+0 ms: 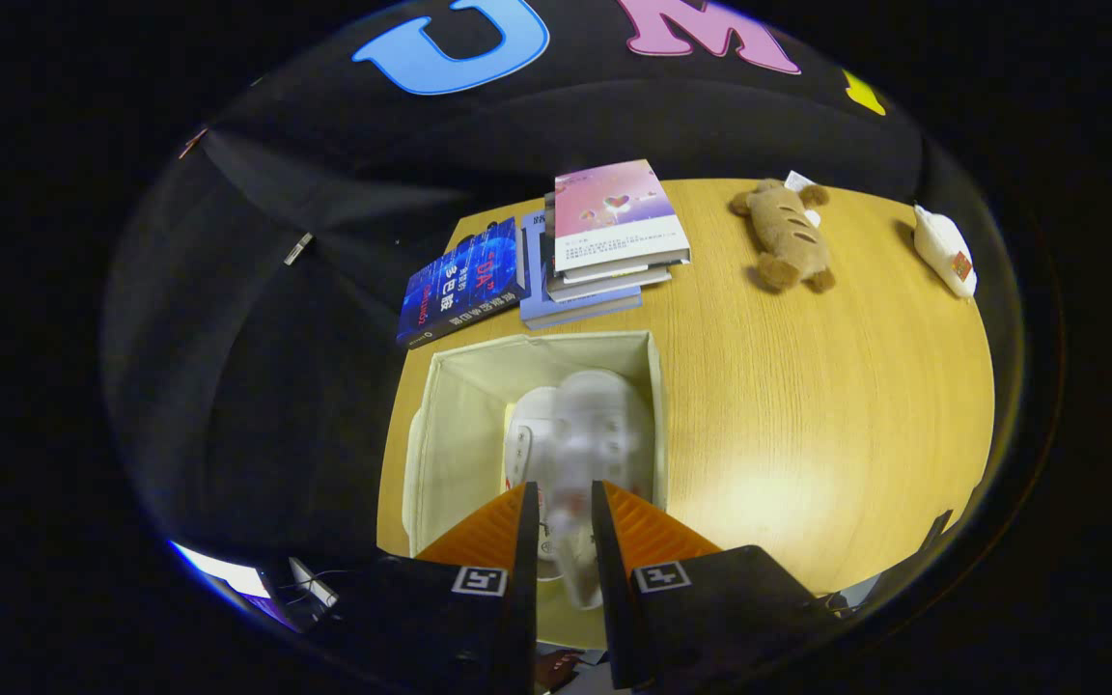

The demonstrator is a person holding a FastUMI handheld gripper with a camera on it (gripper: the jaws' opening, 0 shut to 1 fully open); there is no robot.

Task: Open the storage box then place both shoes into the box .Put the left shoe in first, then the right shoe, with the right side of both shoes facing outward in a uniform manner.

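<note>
An open cream fabric storage box [445, 415] stands on the wooden table just ahead of my fingers. A white shoe [527, 431] lies inside it, toward the left. A second white shoe [587, 425], blurred by motion, hangs over the box's right half. My gripper [564, 504] is shut on this shoe's near end, both fingers pressing its sides. The shoe's far end points away from me into the box. I cannot tell which way either shoe faces.
Beyond the box lie a blue book [464, 280] and a stack of books [614, 232]. A brown plush toy [788, 236] and a white packet [944, 253] sit at the far right of the table [807, 405]. A cream flap [411, 483] hangs off the box's left side.
</note>
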